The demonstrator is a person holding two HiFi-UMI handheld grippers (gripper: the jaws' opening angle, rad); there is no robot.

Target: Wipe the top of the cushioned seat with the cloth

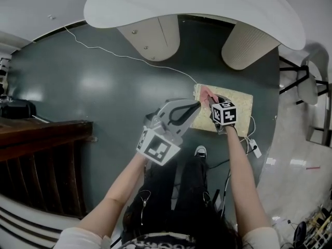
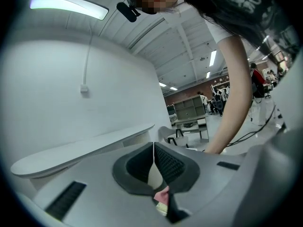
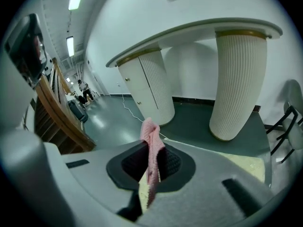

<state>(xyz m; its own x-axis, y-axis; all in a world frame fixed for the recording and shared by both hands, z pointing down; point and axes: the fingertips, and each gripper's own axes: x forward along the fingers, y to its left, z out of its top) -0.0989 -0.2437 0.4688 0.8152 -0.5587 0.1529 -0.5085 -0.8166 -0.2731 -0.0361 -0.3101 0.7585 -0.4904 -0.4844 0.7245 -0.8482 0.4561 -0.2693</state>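
We find the cloth [image 3: 150, 135], pink and bunched, pinched between the right gripper's [image 3: 151, 150] jaws. One end stands up past the tips and the other trails down behind the pads. From the head view the cloth [image 1: 209, 94] sits over the far left corner of the seat [image 1: 238, 105]. We cannot tell whether it touches the cushion there. The seat is a pale yellow, speckled rectangle lying flat on the dark green floor [image 1: 104, 82], just ahead of our shoe [image 1: 200, 151].

The left gripper [image 2: 154, 148] is clenched on nothing, its two ribbed pads meeting in a thin line. In the head view it [image 1: 196, 104] points at the seat's left edge, just beside the cloth. Through the gap under its pads we glimpse a bit of pink cloth [image 2: 162, 194] and the seat [image 2: 162, 208].

Beyond the seat stands a white table [image 1: 197, 4] on two ribbed legs [image 1: 248, 45]. A thin white cable [image 1: 129, 57] runs across the floor to the seat's far corner. A dark wooden railing [image 1: 41, 139] stands well to the left.
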